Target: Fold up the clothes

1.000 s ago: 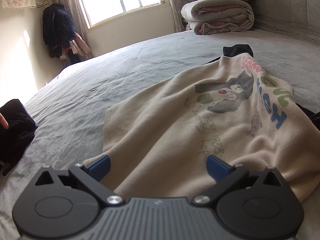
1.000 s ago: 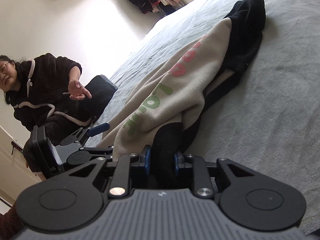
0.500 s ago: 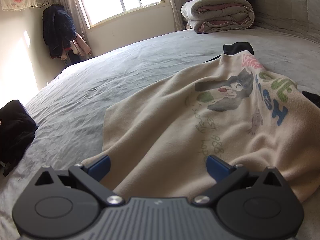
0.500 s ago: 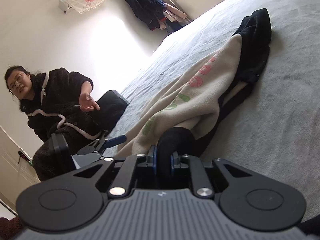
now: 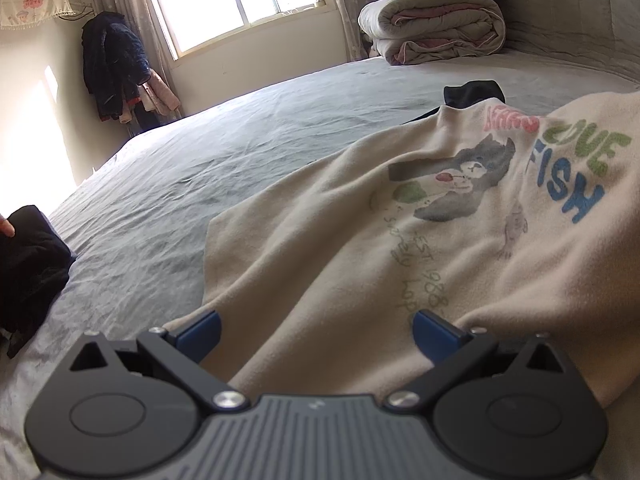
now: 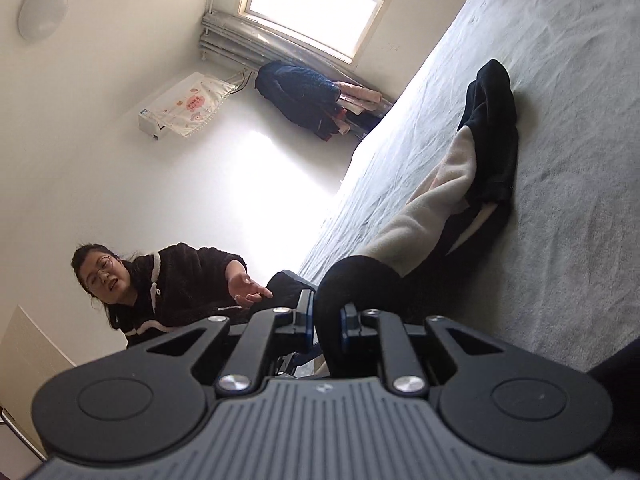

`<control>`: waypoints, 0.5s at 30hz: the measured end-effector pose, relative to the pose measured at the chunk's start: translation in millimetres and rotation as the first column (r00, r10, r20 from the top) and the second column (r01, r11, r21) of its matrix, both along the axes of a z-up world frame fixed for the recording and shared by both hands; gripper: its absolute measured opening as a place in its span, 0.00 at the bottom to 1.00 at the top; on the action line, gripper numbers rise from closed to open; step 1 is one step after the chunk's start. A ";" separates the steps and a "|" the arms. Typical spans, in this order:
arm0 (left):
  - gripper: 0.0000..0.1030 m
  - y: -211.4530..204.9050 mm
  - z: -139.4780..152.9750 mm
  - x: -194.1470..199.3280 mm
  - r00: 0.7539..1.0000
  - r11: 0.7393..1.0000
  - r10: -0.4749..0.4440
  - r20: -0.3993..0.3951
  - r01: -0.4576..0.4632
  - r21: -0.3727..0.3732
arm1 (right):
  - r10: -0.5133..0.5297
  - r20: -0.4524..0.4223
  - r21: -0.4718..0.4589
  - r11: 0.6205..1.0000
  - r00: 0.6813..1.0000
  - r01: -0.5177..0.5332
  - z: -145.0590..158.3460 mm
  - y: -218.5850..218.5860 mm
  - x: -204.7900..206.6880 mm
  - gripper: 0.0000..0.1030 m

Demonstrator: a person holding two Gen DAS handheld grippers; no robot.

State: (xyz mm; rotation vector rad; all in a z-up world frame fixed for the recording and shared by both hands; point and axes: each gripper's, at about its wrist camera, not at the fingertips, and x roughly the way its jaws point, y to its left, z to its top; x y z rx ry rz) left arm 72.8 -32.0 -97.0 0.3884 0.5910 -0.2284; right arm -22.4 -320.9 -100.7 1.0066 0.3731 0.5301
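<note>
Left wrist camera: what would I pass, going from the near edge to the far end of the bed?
left gripper → cream sweatshirt with the cat print → its black sleeve → bare grey bedsheet → folded quilts

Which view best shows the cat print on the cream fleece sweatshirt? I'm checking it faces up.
Left wrist: the cat print faces the camera on the cream fleece sweatshirt. Right wrist shows only a cream edge, no print.

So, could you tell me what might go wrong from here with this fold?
1. The right claw pinches only the black sleeve, so the cream sweatshirt may bunch rather than fold flat.
2. The left claw is open over the hem, so the sweatshirt could drag across the bed.
</note>
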 end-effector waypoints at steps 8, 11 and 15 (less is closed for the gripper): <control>1.00 -3.8 0.9 1.7 1.000 1.000 0.012 -0.009 -0.012 0.015 | -0.064 -0.007 -0.103 0.993 0.998 0.063 4.4 -8.1 -42.7 0.15; 1.00 -5.9 3.2 2.2 1.000 0.999 0.021 -0.013 -0.021 0.025 | -0.109 -0.027 -0.291 0.952 0.994 0.097 14.4 -5.5 -43.9 0.15; 1.00 -7.7 8.5 0.0 1.000 0.999 0.023 0.009 -0.023 0.030 | -0.224 -0.033 -0.634 0.758 0.974 0.153 26.7 5.9 -31.2 0.17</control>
